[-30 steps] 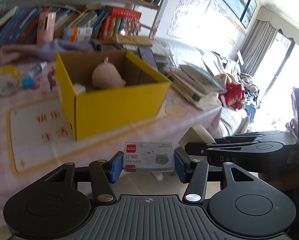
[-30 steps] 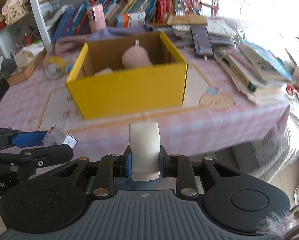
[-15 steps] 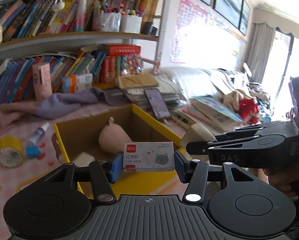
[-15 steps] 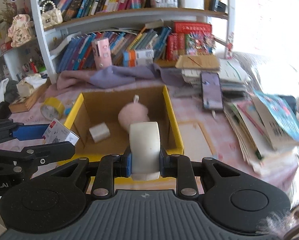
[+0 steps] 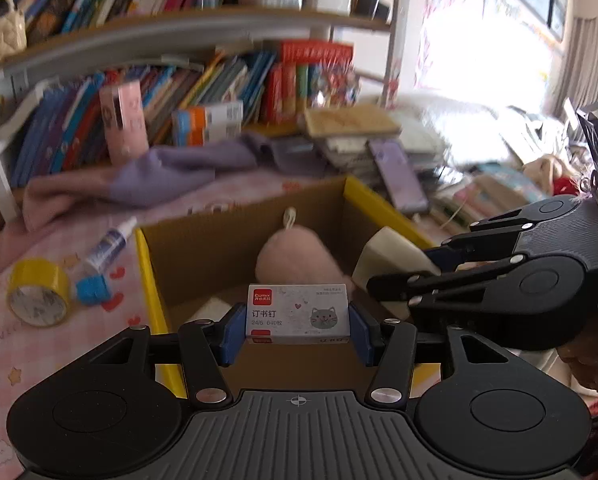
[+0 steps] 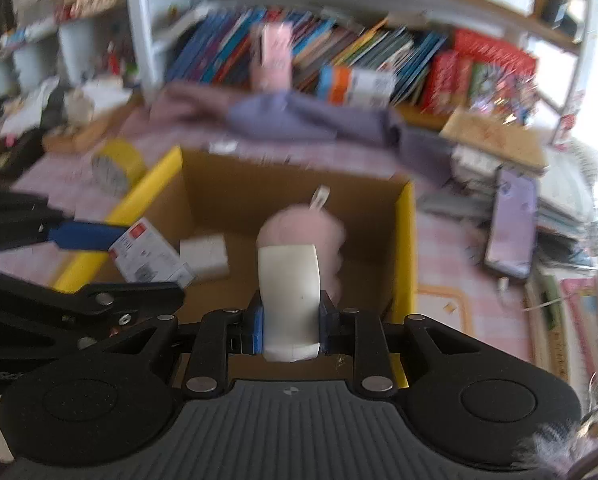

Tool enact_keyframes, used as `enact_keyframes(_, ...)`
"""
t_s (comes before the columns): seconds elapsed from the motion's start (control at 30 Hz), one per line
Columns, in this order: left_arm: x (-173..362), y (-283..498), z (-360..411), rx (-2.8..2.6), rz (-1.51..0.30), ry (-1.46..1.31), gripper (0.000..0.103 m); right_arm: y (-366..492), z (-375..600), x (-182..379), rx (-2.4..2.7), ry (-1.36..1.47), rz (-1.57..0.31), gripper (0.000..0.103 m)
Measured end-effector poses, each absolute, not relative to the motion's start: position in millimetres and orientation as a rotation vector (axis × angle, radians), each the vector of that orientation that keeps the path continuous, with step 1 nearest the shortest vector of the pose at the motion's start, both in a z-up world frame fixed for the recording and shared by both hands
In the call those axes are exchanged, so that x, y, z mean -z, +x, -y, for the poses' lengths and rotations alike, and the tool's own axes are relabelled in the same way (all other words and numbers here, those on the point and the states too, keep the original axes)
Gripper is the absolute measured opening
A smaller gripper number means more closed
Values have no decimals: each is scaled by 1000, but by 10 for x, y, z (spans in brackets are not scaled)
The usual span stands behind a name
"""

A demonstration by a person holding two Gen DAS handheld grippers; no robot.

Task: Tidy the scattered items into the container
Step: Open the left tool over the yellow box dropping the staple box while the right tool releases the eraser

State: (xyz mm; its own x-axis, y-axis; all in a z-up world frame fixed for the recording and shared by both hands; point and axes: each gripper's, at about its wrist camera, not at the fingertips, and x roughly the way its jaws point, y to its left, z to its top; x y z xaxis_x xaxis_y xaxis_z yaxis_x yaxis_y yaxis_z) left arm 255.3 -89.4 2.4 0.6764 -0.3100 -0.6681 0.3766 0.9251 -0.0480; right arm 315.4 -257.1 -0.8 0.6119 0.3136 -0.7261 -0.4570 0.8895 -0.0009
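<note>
At centre frame, the left gripper (image 5: 297, 330) clamps a staple box (image 5: 297, 314) and the right gripper (image 6: 291, 326) a white object (image 6: 290, 300), apparently over the yellow box (image 6: 406, 248). Delivery is under way; next, both likely need lowering and opening.

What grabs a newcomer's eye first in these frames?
The yellow box at centre, open-topped, with a pink plush toy inside. Next, both loads poised over it: the left gripper clamps a staple box with a cat picture, and the right gripper clamps a white mouse. Left of the box on the pink tablecloth lie a yellow tape roll and a small bottle.
</note>
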Motion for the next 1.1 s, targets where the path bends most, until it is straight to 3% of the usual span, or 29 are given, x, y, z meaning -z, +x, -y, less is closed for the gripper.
enact_keyframes(0.3, 274, 2659, 988, 359, -854, 117, 52, 3347, 2568, 337, -518, -222, -930, 23)
enact_keyframes(0.7, 257, 2596, 1021, 302, -837, 91, 54, 3316, 2616, 307, -549, -221, -910, 24)
enact_keyframes(0.83, 174, 2525, 1023, 283, -789, 87, 58, 3285, 2655, 250, -542, -201, -884, 26)
enact_keyframes(1.1, 55, 2386, 989, 223, -728, 68, 72, 3202, 2705, 125, -532, -165, -826, 41)
